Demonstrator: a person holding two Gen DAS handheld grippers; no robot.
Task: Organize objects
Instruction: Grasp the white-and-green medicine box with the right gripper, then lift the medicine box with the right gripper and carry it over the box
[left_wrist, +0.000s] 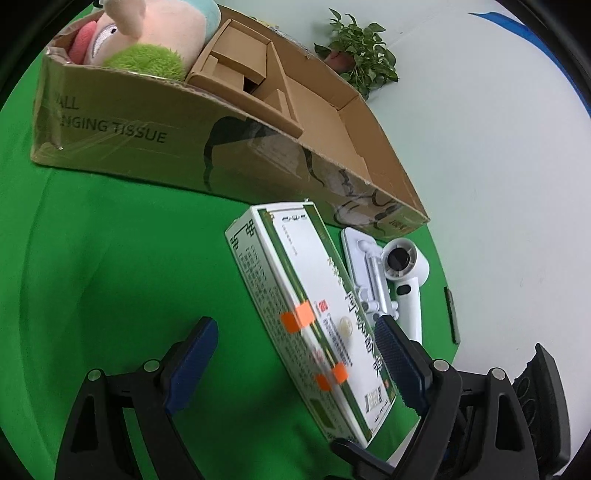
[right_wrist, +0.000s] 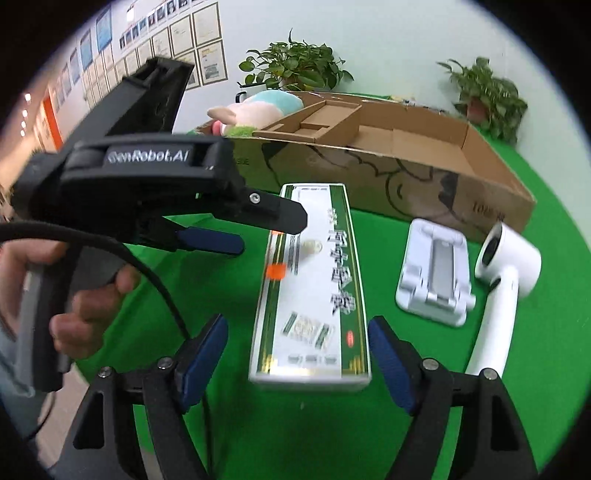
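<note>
A long white and green box (left_wrist: 314, 317) with orange stickers lies flat on the green table; it also shows in the right wrist view (right_wrist: 314, 291). My left gripper (left_wrist: 299, 354) is open, its fingers on either side of the box's near part. In the right wrist view the left gripper (right_wrist: 258, 225) comes in from the left over the box's far half. My right gripper (right_wrist: 297, 352) is open, its fingers straddling the box's near end. A large open cardboard carton (left_wrist: 221, 155) (right_wrist: 406, 177) stands behind, with a plush toy (left_wrist: 147, 37) (right_wrist: 255, 107) in it.
A white phone stand (left_wrist: 364, 266) (right_wrist: 436, 273) and a white handheld fan (left_wrist: 406, 273) (right_wrist: 506, 273) lie right of the box. A cardboard insert (left_wrist: 236, 70) sits in the carton. Potted plants (right_wrist: 295, 64) stand behind. The table's round edge (left_wrist: 439, 258) is close on the right.
</note>
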